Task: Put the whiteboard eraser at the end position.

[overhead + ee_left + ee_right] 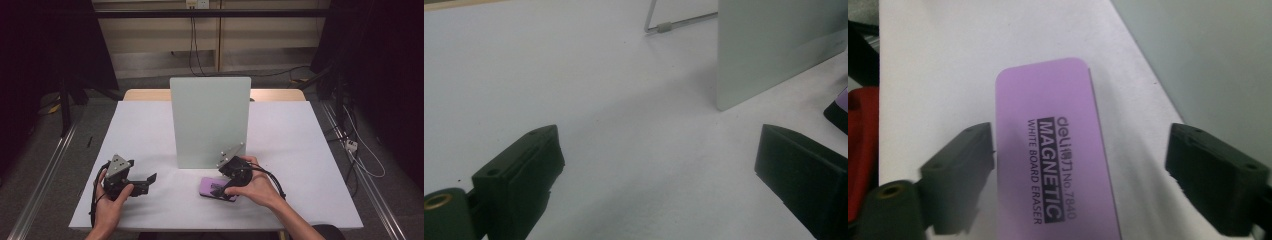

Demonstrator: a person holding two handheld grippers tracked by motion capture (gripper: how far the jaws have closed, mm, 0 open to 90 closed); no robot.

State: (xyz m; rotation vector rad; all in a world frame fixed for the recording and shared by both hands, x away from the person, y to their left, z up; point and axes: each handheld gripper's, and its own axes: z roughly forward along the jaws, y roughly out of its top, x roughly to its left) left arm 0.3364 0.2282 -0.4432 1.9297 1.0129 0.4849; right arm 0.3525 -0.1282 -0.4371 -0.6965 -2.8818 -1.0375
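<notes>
Right tool [220,189]: held low over the purple eraser [218,188] at the near right of the table [300,165]; its jaws stand apart, one on each long side of the eraser, neither pad pressing on it.
Eraser: lies flat on the table, just near of the upright board [210,120]; in the right gripper view the eraser [1058,150] shows its printed face up, "MAGNETIC WHITE BOARD ERASER".
Left tool [137,184]: at the near left, well apart from the eraser, jaws wide apart over bare table, nothing between them.
Board: stands at mid table, pale grey-green, propped by a wire stand [674,22].
</notes>
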